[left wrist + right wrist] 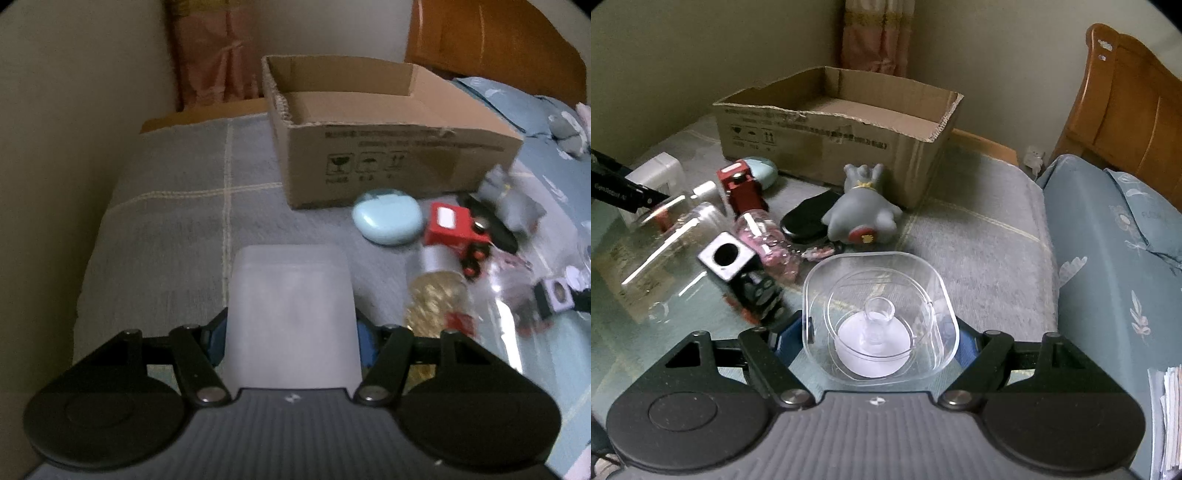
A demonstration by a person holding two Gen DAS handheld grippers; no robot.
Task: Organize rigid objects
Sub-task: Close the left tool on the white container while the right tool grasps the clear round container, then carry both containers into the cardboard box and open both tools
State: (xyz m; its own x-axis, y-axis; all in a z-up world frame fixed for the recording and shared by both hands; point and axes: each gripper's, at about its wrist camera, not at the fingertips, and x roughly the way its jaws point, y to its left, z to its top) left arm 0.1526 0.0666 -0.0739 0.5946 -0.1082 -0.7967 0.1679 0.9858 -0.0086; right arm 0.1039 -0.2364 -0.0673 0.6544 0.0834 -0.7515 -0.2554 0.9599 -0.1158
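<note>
A grey checked blanket (177, 206) is spread over the surface, and a blue floral cover (1115, 258) is seen off to the right, with a wooden headboard (1126, 99) behind it.

The open cardboard box (369, 140) is parked at the far end of the blanket, top flaps cut off, nothing visible inside.

In front of the box a small heap of stuff is piled up: a grey toy (862, 210) lying against the box's front, a black case (803, 219) touching it, a mint oval case (387, 217) just beside the box, and a red toy train (456, 232) right next to that. A jar of gold bits (436, 295) is lying beside the train, pretty blurred. A pink bottle (764, 240) and a black cube (726, 260) are found closer in.

A frosted white box (293, 317) is pinched by the left gripper (293, 343), held above the blanket, short of the cardboard box.

A clear square box (881, 317) with a round white piece inside is clamped by the right gripper (881, 341), both pads pressed against its sides, near the pile.
</note>
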